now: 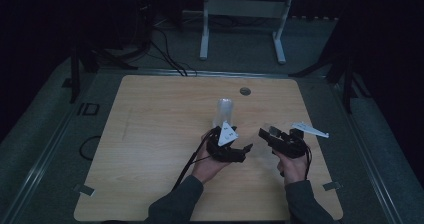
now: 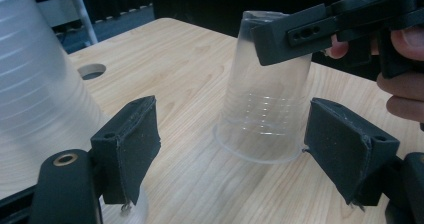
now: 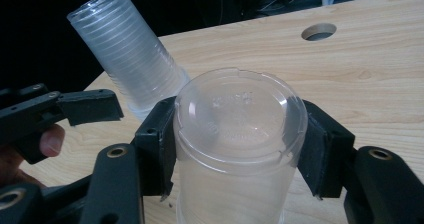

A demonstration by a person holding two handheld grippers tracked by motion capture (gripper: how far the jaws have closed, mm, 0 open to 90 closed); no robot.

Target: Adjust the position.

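Both pads of the right gripper [image 3: 239,149] squeeze one upturned clear cup [image 3: 240,134], which may buckle, while the open-jawed left gripper [image 2: 250,149] could topple the cup stack [image 3: 125,49].

**Dim overhead, brighter and softer close up**

The high view is dark and grainy: only the wooden table [image 1: 165,134] catches weak light, and everything beyond it sinks to near black. Both gripper views are brighter, with the tabletop evenly lit and shadows faint. In the left gripper view the stack of cups [image 2: 35,84] left of the single clear cup [image 2: 265,114] is blurred. In the right gripper view, soft glare lies on that cup's upturned base.
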